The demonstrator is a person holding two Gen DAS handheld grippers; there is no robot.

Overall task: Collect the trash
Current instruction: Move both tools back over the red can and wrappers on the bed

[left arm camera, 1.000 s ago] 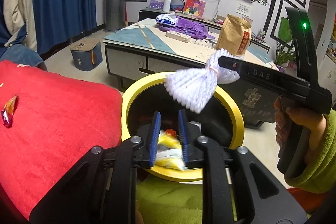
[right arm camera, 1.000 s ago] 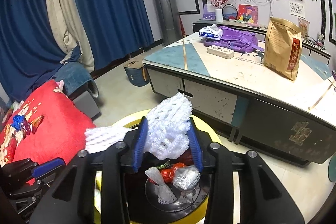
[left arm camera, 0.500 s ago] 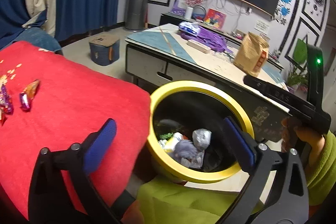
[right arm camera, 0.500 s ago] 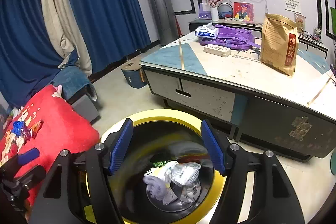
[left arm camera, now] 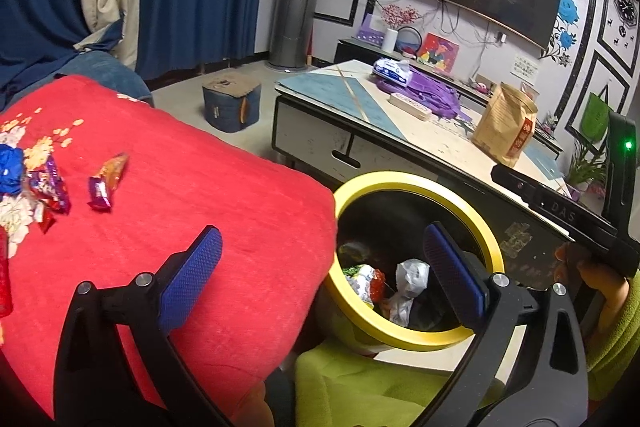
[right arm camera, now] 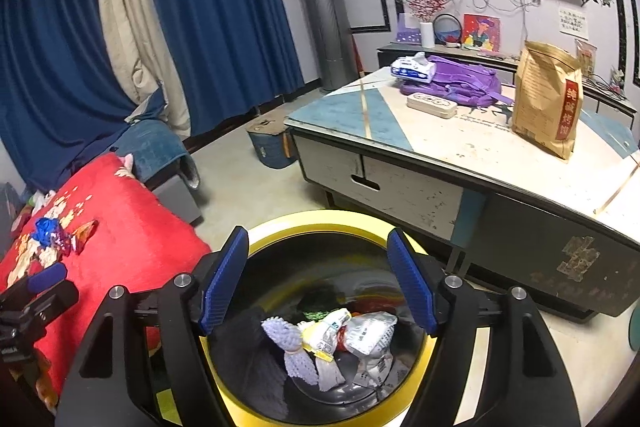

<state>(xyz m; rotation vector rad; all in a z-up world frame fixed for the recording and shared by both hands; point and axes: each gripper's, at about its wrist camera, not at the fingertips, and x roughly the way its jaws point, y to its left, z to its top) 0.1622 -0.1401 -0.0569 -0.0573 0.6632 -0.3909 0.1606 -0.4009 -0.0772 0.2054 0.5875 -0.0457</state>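
A yellow-rimmed black trash bin [left arm camera: 416, 183] stands beside a red blanket [left arm camera: 180, 187]; it also shows in the right wrist view [right arm camera: 320, 219]. Inside lie white foam netting [right arm camera: 294, 343] and crumpled wrappers [right arm camera: 368, 331]. My left gripper [left arm camera: 320, 263] is open and empty, straddling the blanket's edge and the bin. My right gripper [right arm camera: 316, 279] is open and empty above the bin. Candy wrappers [left arm camera: 106, 179] and a blue scrap [left arm camera: 10, 163] lie on the blanket at left; they also show in the right wrist view [right arm camera: 60, 235].
A low coffee table [right arm camera: 460, 147] stands behind the bin with a brown paper bag [right arm camera: 548, 99], purple bag [right arm camera: 464, 83] and tissue pack [right arm camera: 412, 67]. A small blue stool [left arm camera: 232, 103] stands on the floor. Blue curtains hang at left.
Both grippers opened and dropped their loads, the yellow wrapper and the white foam netting, into the bin. The left gripper then swung left toward the red blanket.
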